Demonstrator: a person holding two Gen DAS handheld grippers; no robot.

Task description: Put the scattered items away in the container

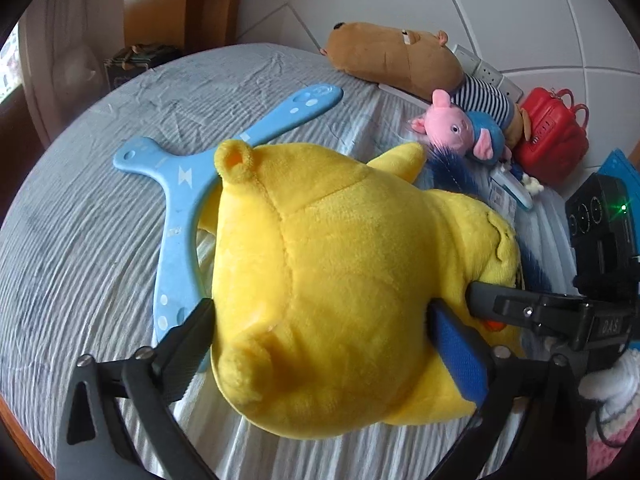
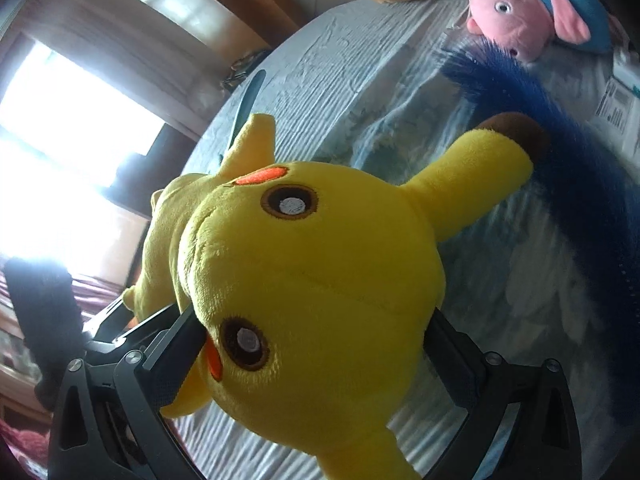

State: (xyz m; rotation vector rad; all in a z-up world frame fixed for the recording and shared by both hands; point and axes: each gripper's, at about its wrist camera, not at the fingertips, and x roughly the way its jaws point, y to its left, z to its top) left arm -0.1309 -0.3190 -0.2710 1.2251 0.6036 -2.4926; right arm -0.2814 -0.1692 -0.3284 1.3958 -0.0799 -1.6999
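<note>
1. Centrally in both views, a yellow Pikachu plush (image 1: 320, 220) sits low on the cloth-covered counter (image 1: 80, 260). Whether it rests fully on the cloth I cannot tell.
2. The left tongs (image 1: 320, 308) stand wide, and their pads press the plush's body from both sides.
3. The right tongs (image 2: 314, 316) grip its head, with one pad at the cheek and one behind the far side.
4. A blue three-armed boomerang (image 1: 180, 184) lies just left of the plush, one arm running under it.
5. The frame's left half is bare cloth out to the counter's curved edge, with a wooden rim (image 1: 24, 452) at lower left.
6. The upper right is crowded. A brown plush (image 1: 392, 60), a pink pig plush (image 1: 452, 128) and a red bag (image 1: 552, 136) line the far edge.
7. Dark blue fur (image 2: 580, 200) borders the plush's right side, beside its raised ear.
</note>
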